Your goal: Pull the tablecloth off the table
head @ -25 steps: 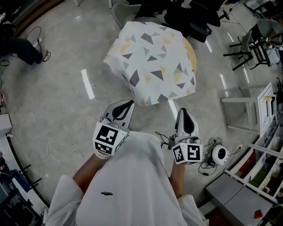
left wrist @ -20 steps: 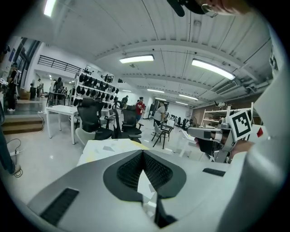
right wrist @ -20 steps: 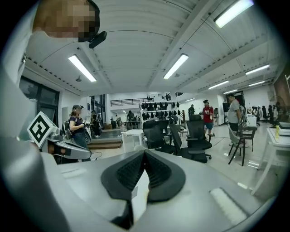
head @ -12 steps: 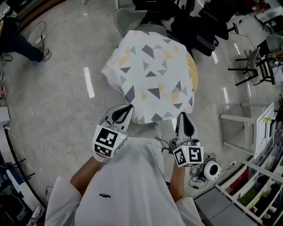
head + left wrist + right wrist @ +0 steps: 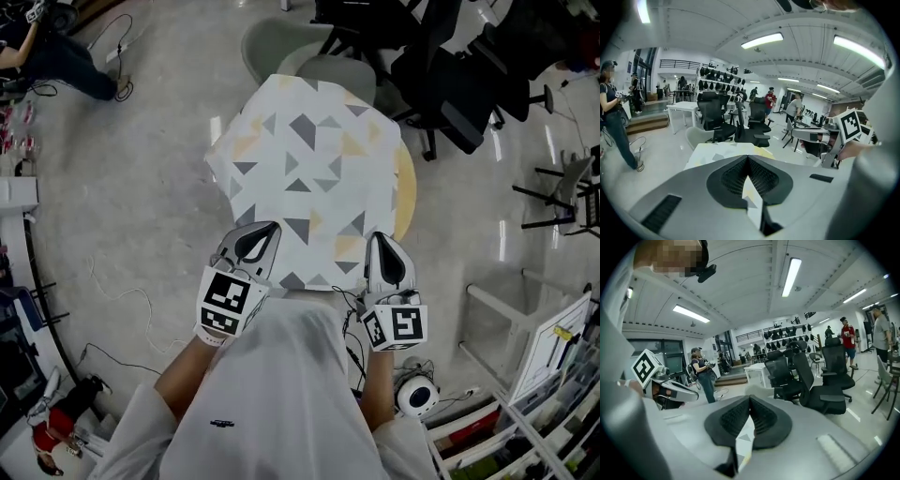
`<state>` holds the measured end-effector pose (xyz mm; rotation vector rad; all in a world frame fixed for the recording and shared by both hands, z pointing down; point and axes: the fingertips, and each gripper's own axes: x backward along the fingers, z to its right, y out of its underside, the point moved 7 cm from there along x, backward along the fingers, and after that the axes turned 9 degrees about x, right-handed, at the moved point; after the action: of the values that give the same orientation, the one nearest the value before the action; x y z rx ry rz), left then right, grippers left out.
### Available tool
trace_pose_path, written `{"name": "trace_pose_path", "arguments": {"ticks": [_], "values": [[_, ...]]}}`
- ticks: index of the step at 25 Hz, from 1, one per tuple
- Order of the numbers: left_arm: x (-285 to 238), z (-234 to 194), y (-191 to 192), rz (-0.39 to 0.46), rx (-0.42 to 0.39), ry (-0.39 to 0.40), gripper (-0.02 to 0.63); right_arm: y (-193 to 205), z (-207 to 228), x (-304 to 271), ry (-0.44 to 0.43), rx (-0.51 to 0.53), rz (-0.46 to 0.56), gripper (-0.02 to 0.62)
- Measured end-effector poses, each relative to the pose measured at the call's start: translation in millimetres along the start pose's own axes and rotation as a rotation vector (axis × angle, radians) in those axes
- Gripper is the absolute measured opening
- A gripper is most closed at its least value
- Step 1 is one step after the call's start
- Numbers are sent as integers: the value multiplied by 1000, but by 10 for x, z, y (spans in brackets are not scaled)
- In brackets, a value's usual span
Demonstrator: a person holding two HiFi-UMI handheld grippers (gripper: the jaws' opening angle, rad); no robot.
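A pale grey shell chair stands on the glossy grey floor. Just right of it crowd black office chairs. Well left of the grey chair, a person in dark trousers stands near loose cables. Far to its lower right, a round white device lies among cords beside a white rack. Beyond the chair stands a white desk, under ceiling strip lights.

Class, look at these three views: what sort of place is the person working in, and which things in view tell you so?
Probably a large open office or lab hall: clusters of black office chairs, long strip lights overhead, and a white desk on a bare polished floor.
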<state>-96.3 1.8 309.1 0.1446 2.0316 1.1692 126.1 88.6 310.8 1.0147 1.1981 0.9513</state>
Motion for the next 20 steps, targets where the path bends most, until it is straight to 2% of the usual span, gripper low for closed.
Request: {"name": "trace_pose_path", "arguments": {"ticks": [5,9,14,20], "values": [[-473,220,-226,-19,1,-74,6,43,660,-295,-86,-16,-33,11],[-725,340,-352,-10,17,-112,6,93,1007,-465,-142,-27,-67,64],[-951,380,-353,-28,16,-113,6,205,1152,-687,-166,-31,-94,88],[-1084,209,-392,-29,47,-122,6,297,1210,-1036,-184,-63,-146,132]]}}
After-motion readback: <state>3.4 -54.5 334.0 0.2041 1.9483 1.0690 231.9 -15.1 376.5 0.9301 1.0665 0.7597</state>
